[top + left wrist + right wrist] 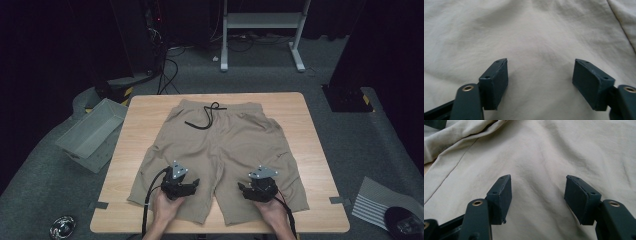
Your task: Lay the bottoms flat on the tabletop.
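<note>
Khaki shorts [220,145] lie spread flat on the wooden table [145,115], waistband at the far side with a black drawstring [207,117] looped over it. My left gripper [186,186] hovers low over the left leg near its hem. Its jaws stand open above the cloth [536,37], with nothing pinched between the pads [499,80]. My right gripper [250,189] sits over the right leg, also open. Smooth fabric [554,152] lies under its pads [504,195], and a fold of the other leg shows at the upper left.
A grey plastic bin [92,132] leans on the floor left of the table. White desk legs [260,30] and cables stand at the back. A striped sheet [375,200] and a dark round thing [402,220] lie on the floor at lower right.
</note>
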